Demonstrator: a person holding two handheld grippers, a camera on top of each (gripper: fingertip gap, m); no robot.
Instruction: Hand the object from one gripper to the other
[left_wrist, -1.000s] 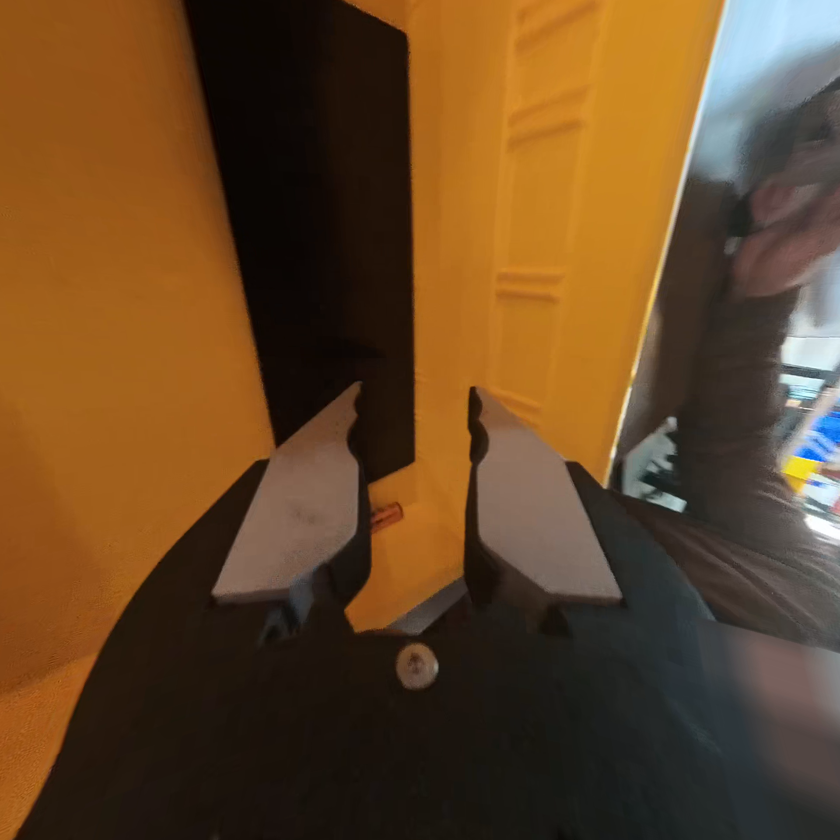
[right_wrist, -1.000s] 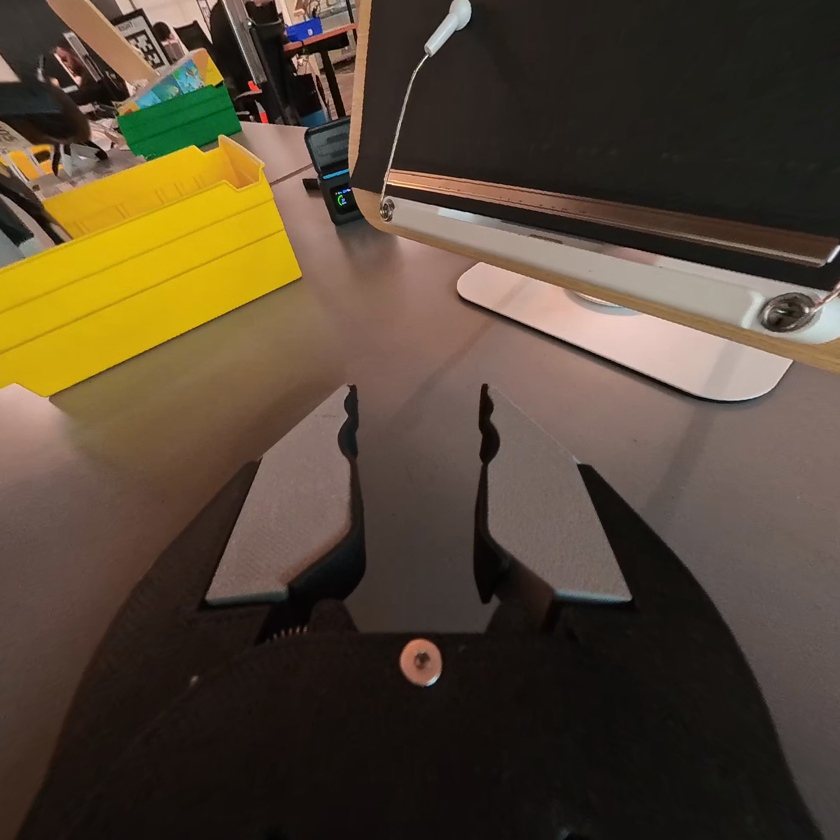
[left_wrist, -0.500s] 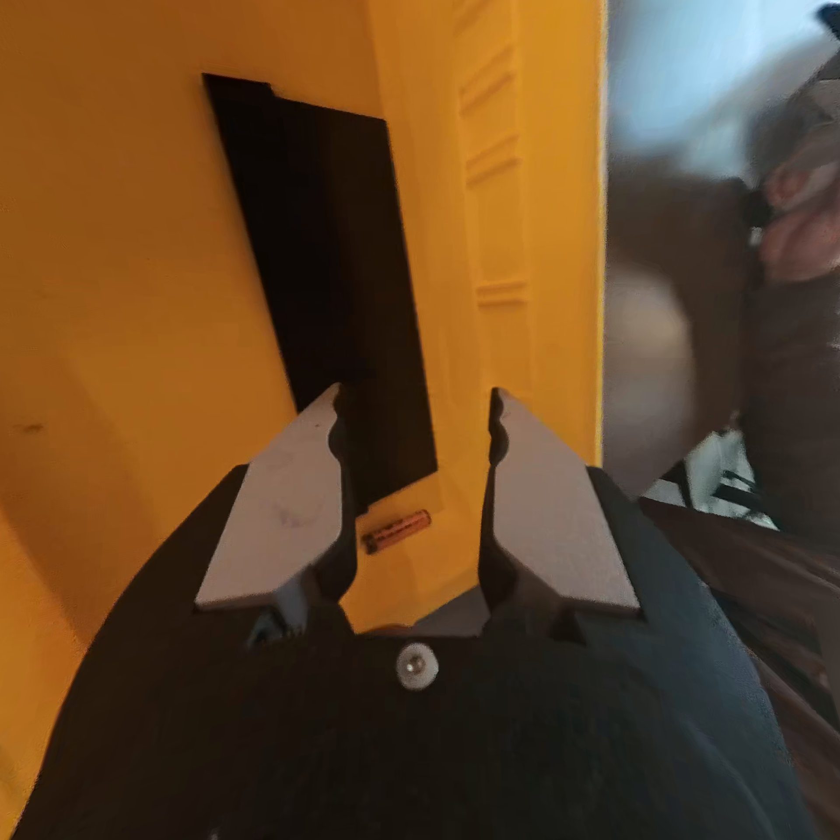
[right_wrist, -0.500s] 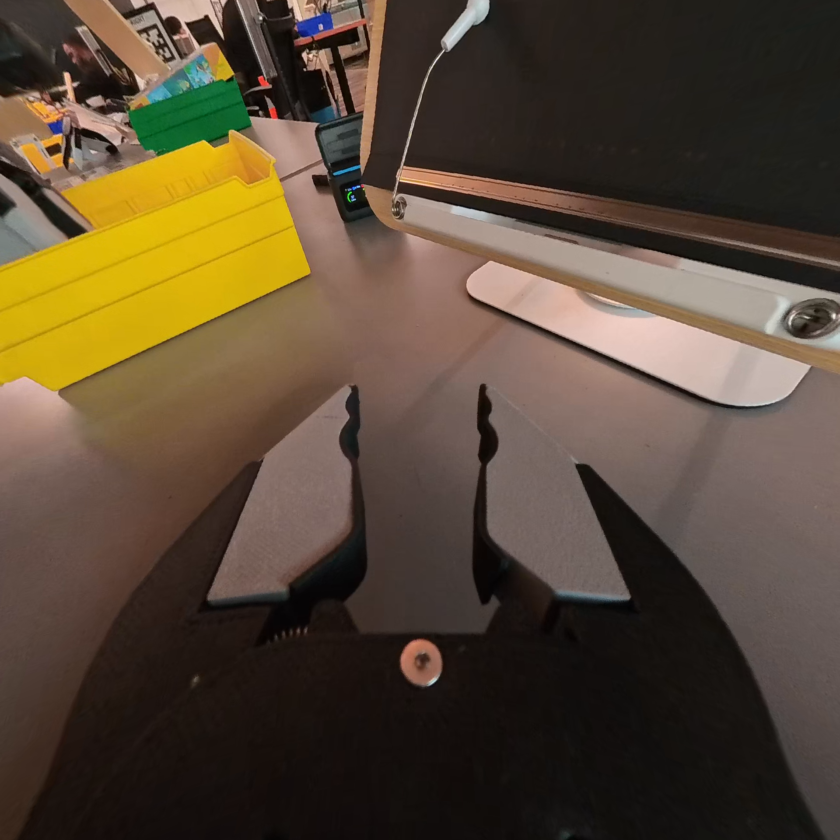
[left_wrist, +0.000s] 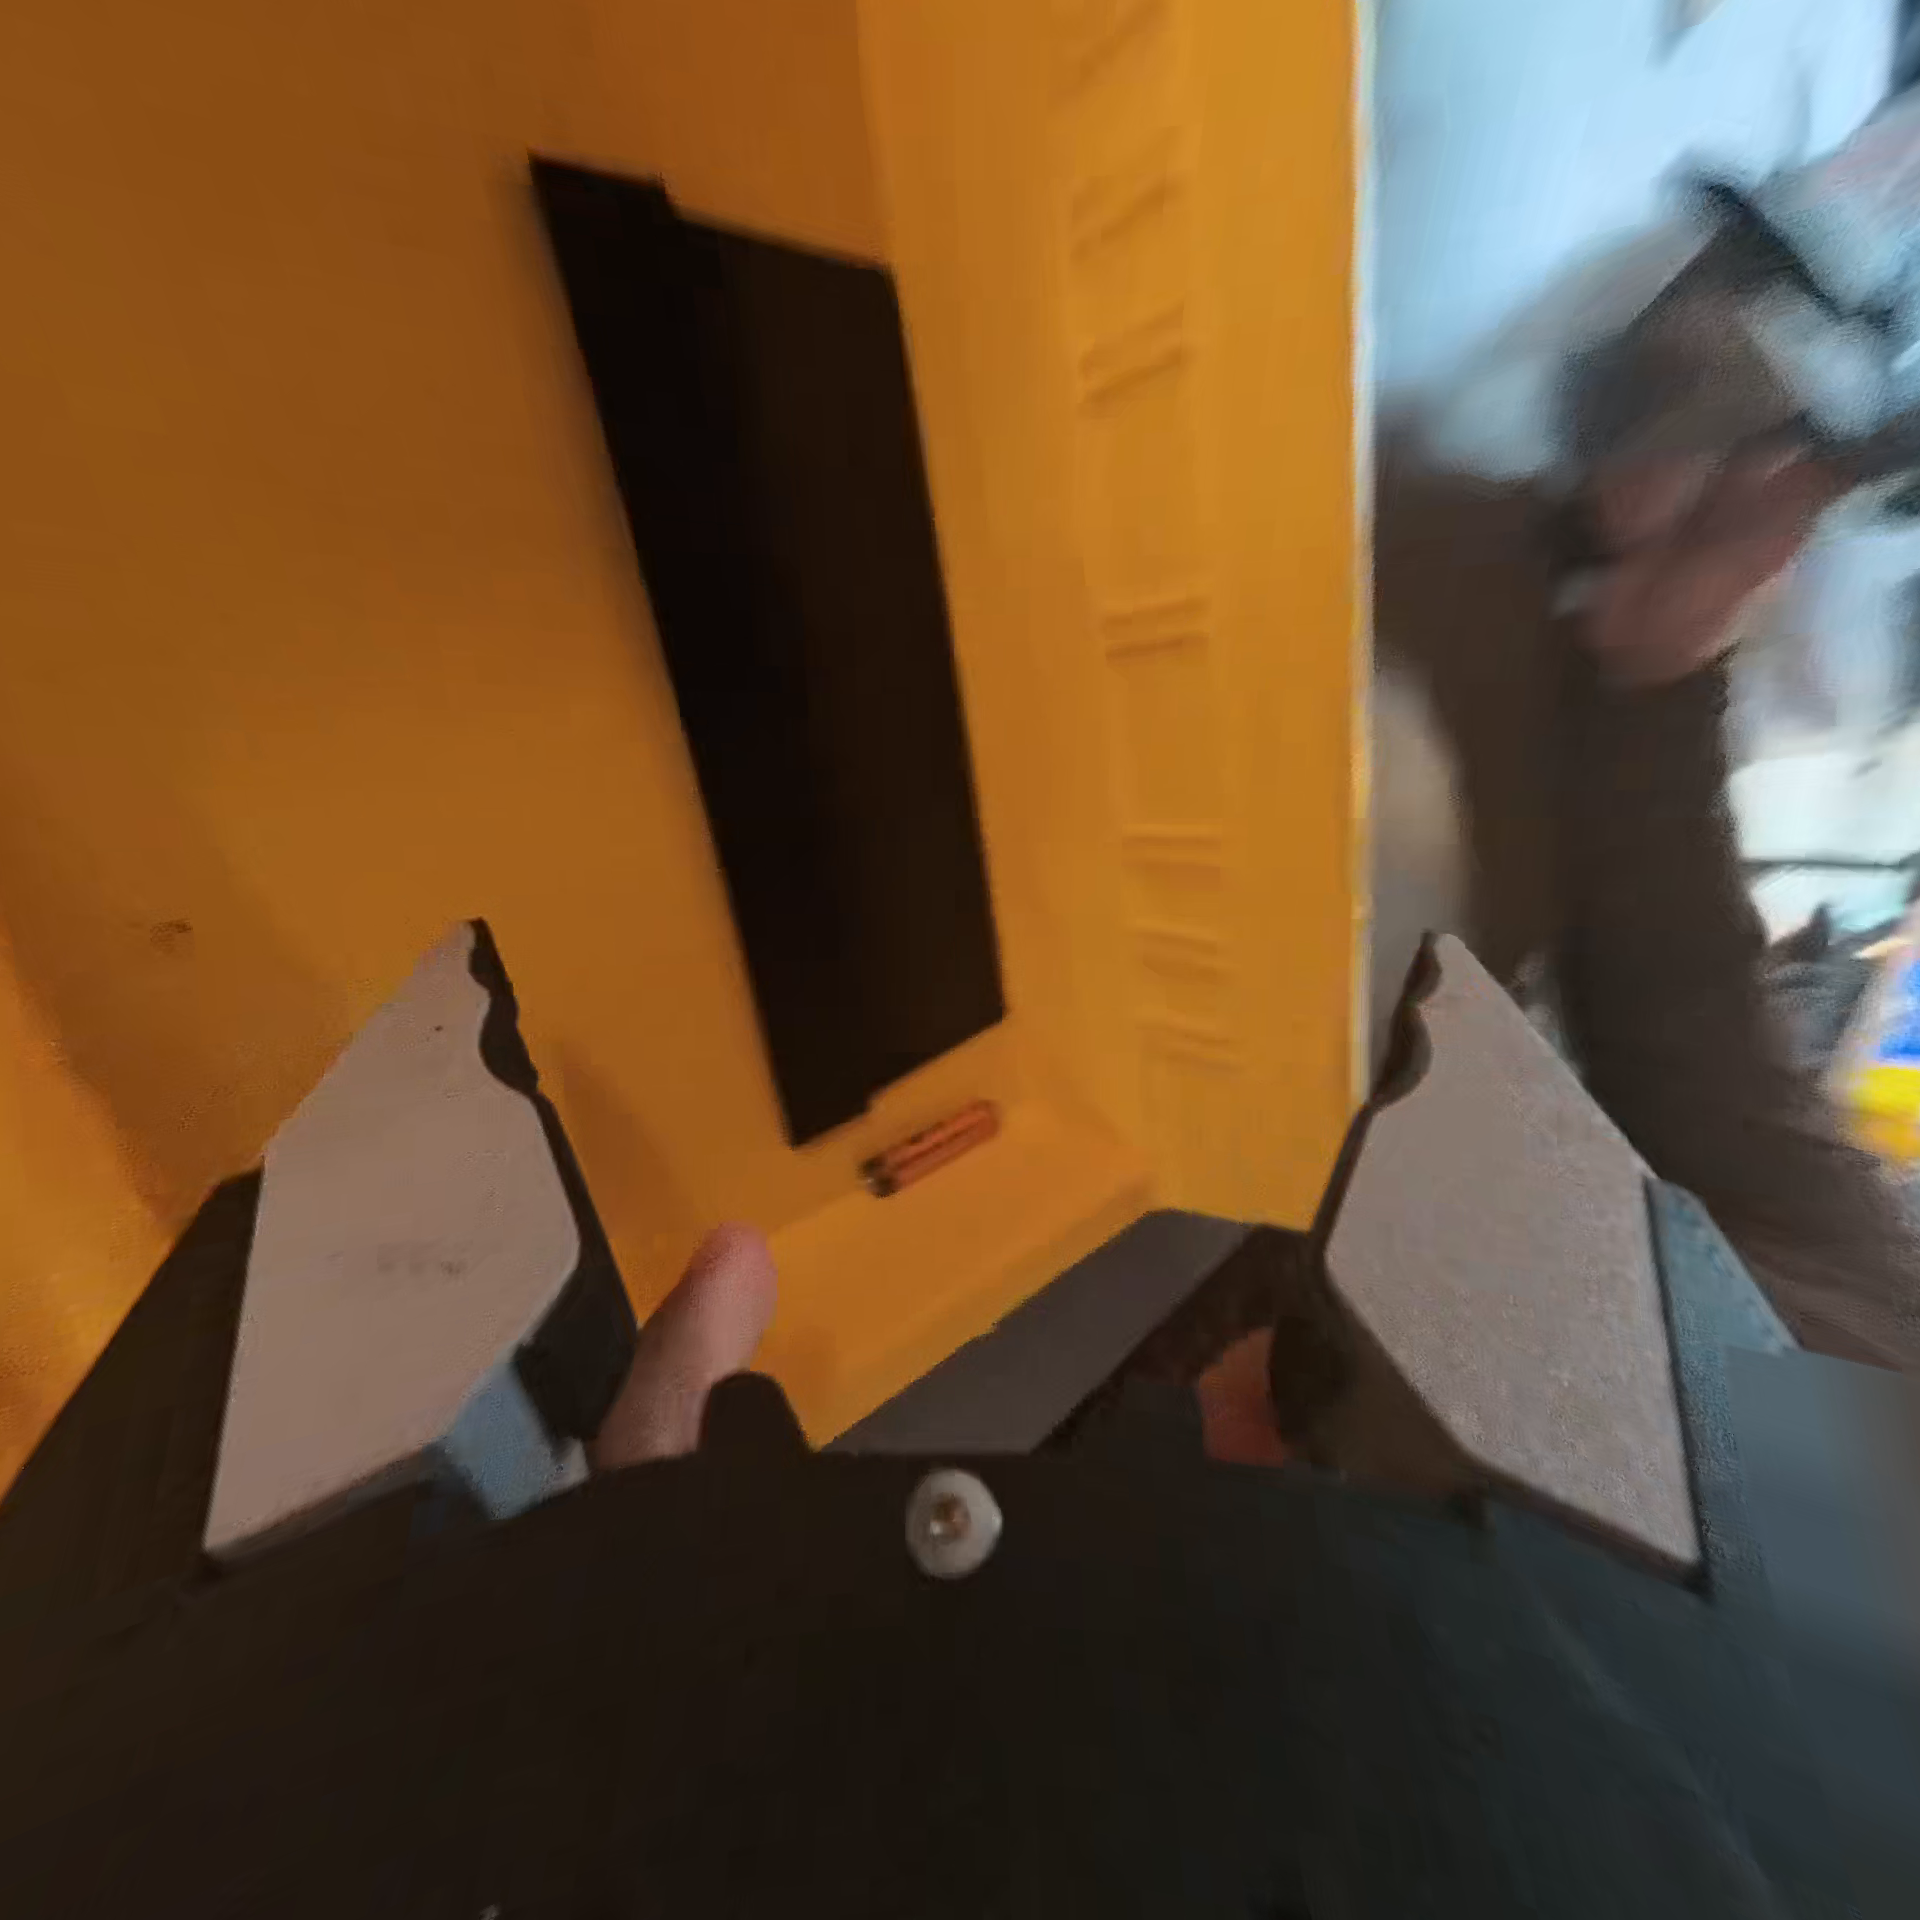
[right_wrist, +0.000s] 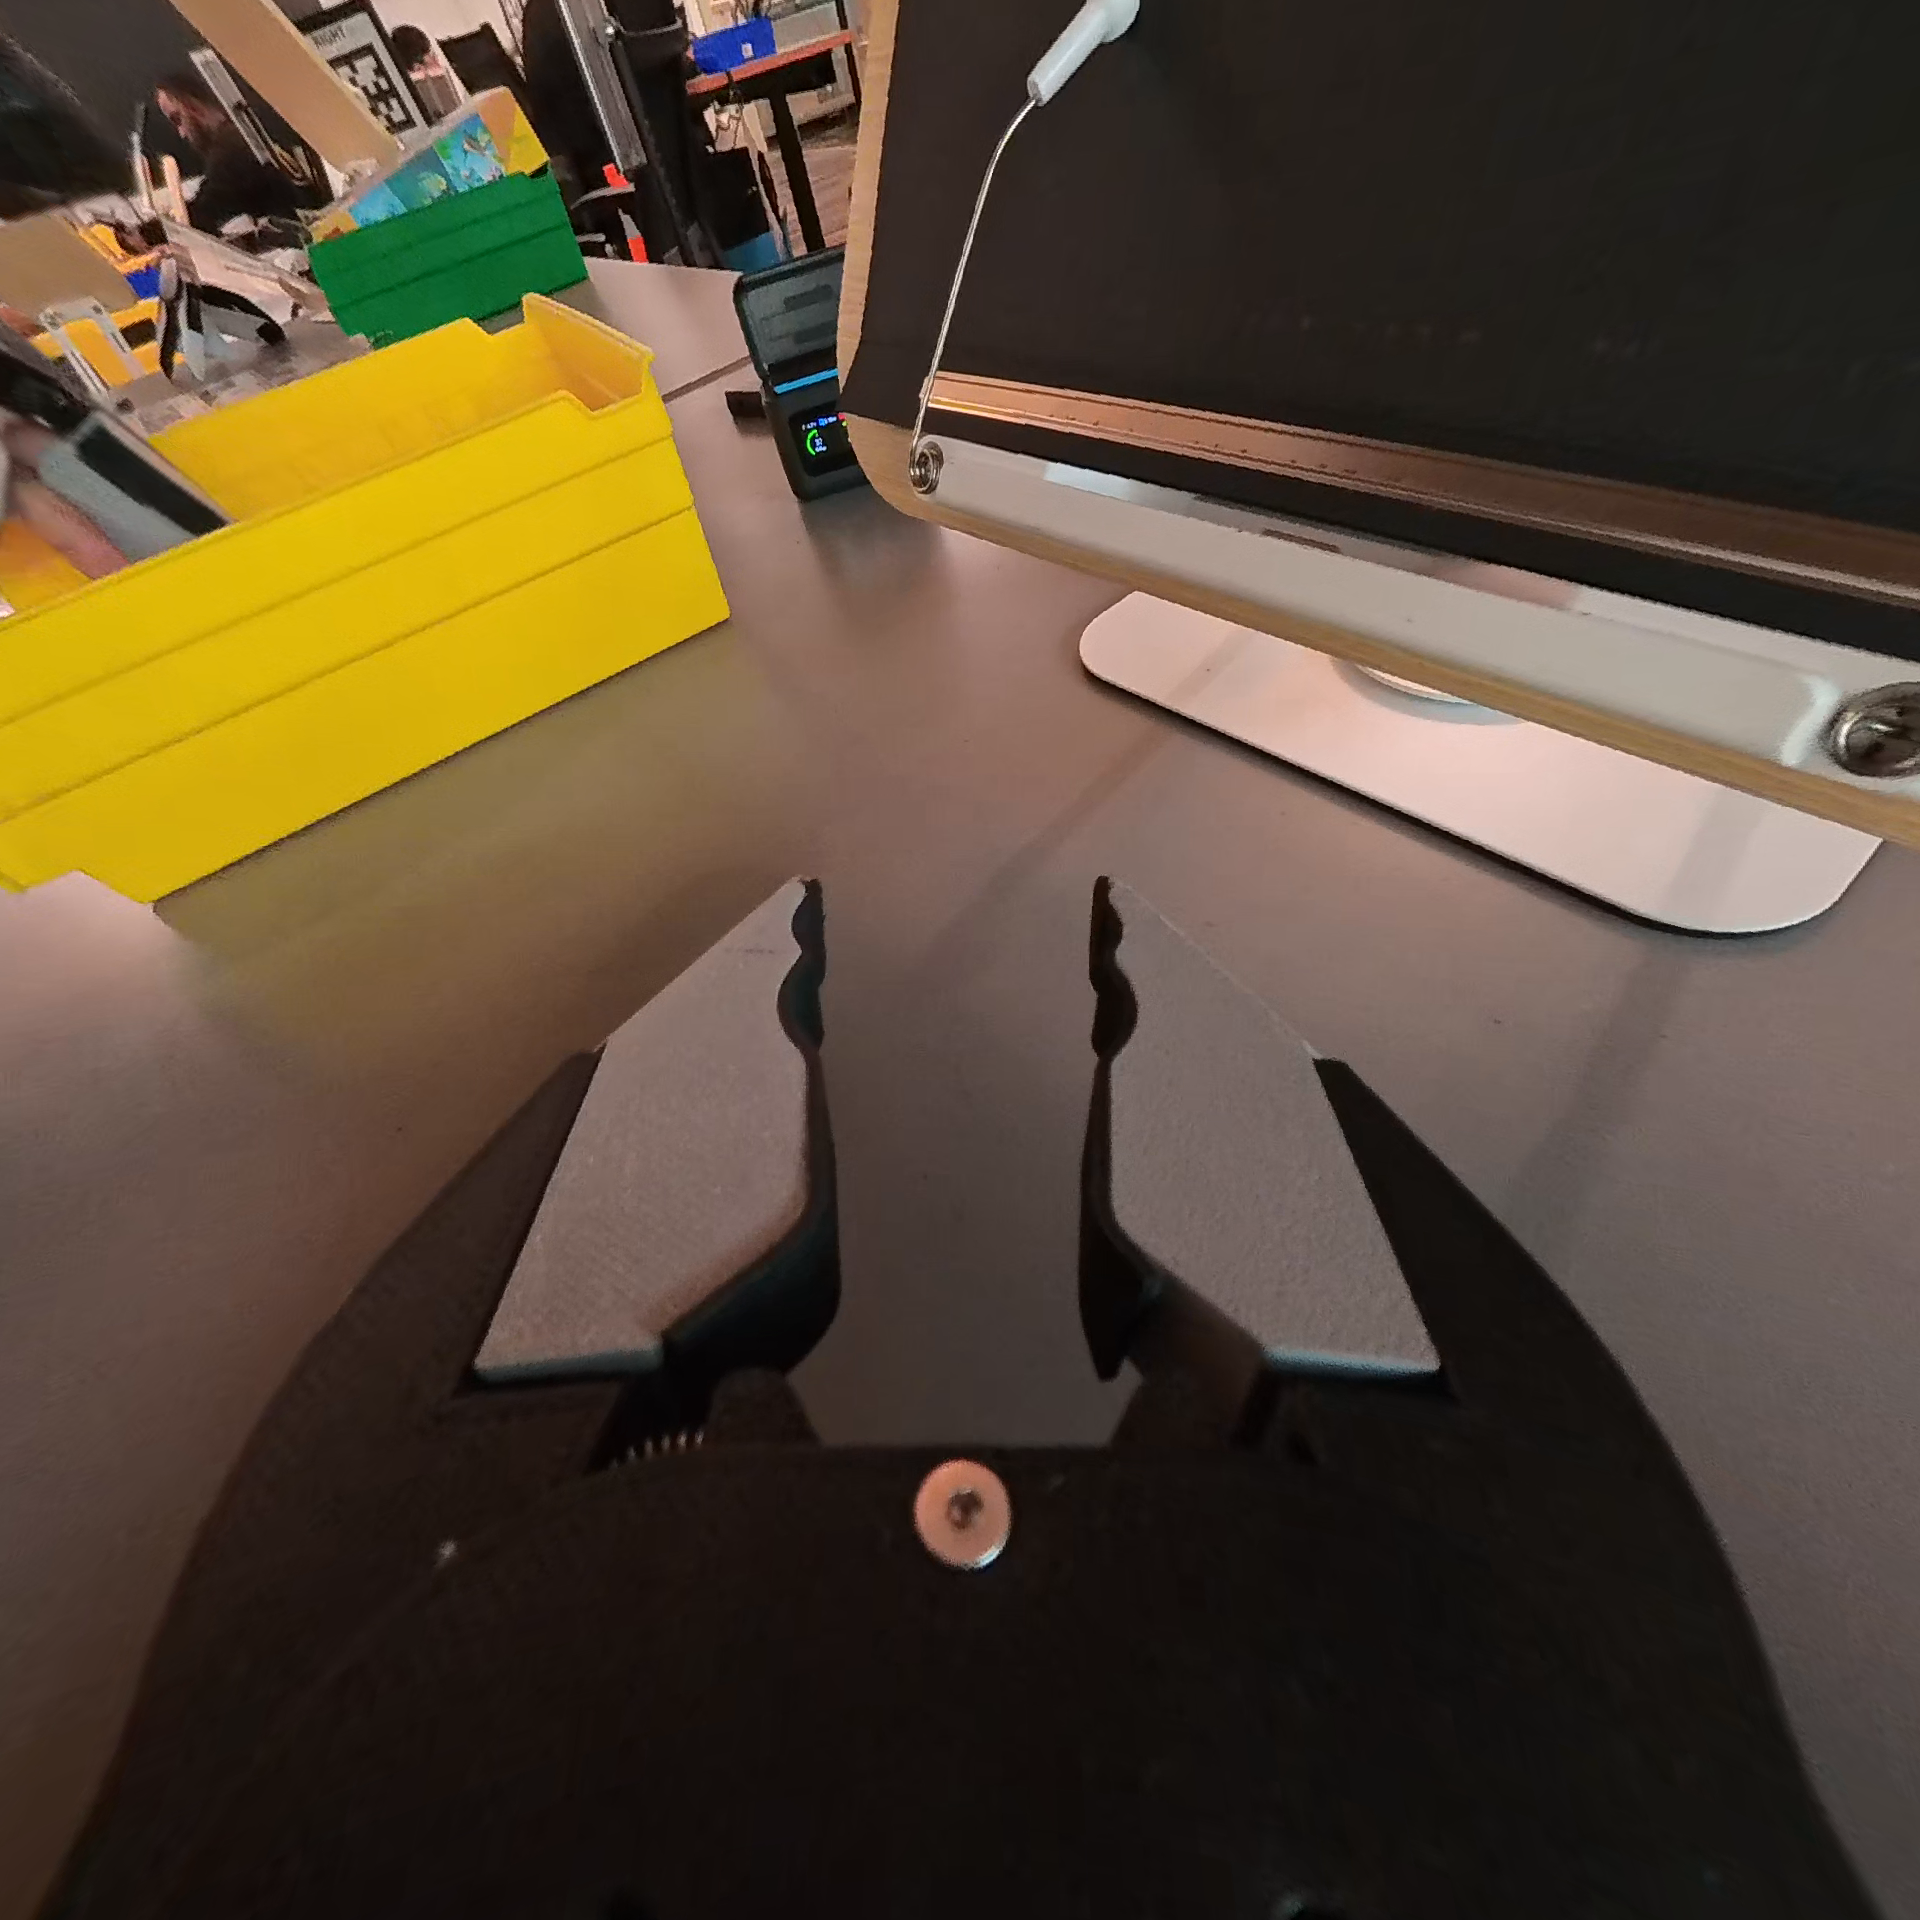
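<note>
My left gripper (left_wrist: 956, 932) is wide open and empty inside a yellow bin (left_wrist: 260, 520). On the bin's floor lie a flat black rectangular object (left_wrist: 769, 623) and a small copper-coloured battery (left_wrist: 930, 1143) just off its near end. Both lie ahead of the fingertips, between their lines. A person's fingertip (left_wrist: 707, 1320) shows at the base of the left finger. My right gripper (right_wrist: 956, 894) is open with a moderate gap and empty, low over the grey table (right_wrist: 935, 748). The yellow bin (right_wrist: 364, 644) stands to its left.
A dark panel (right_wrist: 1351, 260) on a white stand base (right_wrist: 1455, 790) stands at the right. A small black device with a lit screen (right_wrist: 816, 436) and a green bin (right_wrist: 447, 260) are behind. A blurred dark sleeve (left_wrist: 1662, 831) is beyond the bin's wall. The small copper-coloured battery (left_wrist: 930, 1143) is closer to my left gripper, around 10 cm from its tips; the right tips are 35 cm off.
My left gripper has opened from a narrow gap to wide open and drawn back slightly, so more of the black object and the battery show. My right gripper has barely shifted.
</note>
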